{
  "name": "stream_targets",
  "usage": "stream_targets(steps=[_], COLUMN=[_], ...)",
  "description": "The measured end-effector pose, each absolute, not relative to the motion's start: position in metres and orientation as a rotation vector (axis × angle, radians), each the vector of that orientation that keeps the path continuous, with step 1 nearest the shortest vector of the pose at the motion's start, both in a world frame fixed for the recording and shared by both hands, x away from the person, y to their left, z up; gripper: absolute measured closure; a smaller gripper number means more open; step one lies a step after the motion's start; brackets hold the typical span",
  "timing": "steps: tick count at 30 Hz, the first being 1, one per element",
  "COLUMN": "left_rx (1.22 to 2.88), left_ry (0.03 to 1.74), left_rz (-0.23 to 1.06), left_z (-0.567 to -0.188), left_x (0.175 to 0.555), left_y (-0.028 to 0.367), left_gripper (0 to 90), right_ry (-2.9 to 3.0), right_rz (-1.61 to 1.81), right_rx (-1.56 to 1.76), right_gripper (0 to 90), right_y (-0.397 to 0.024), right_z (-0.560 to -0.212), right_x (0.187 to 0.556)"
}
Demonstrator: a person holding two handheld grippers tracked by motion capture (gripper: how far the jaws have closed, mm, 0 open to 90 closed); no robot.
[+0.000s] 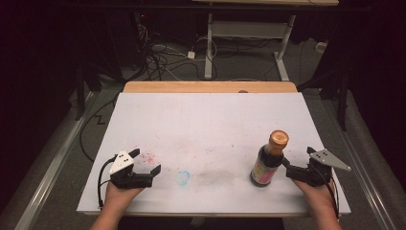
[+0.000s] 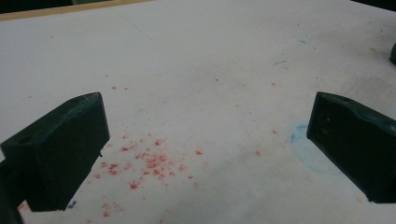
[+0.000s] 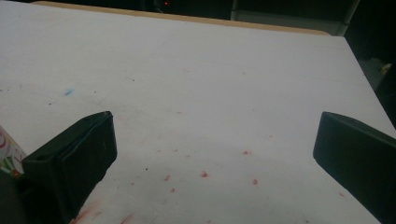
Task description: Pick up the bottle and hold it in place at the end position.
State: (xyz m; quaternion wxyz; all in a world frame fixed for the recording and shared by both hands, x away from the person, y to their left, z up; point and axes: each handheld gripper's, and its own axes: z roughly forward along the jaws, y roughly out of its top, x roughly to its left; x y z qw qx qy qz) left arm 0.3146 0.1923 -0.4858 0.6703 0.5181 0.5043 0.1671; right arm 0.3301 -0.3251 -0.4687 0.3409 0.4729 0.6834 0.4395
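A dark sauce bottle (image 1: 269, 160) with a copper cap and a bright label stands upright near the front right of the white board (image 1: 206, 120). My right gripper (image 1: 298, 157) rests just right of it, open and empty; in the right gripper view (image 3: 215, 154) the bottle's label (image 3: 7, 156) peeks in at the far left, outside the jaws. My left gripper (image 1: 146, 161) sits at the front left, open, with nothing between its jaws (image 2: 208, 140). A sliver of the bottle (image 2: 393, 53) shows at the right edge of the left gripper view.
Red specks (image 2: 149, 163) and a faint blue ring (image 1: 182, 177) stain the board between the grippers. A wooden table edge (image 1: 210, 86) runs along the back. Beyond it are cables (image 1: 158, 57) and a white desk frame (image 1: 208, 43) on the floor.
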Motion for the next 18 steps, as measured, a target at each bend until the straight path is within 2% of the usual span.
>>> stream_targets(steps=[18], left_rx=[1.140], left_ry=[1.147], left_rz=[0.364], left_z=[-0.4827], left_x=[0.3175], left_y=[0.1949], left_gripper=[0.0], right_ry=[1.758], right_rz=[1.152], right_rx=[1.234], right_gripper=[0.3], right_y=[-0.3318], right_z=[-0.4642], right_x=[0.3227])
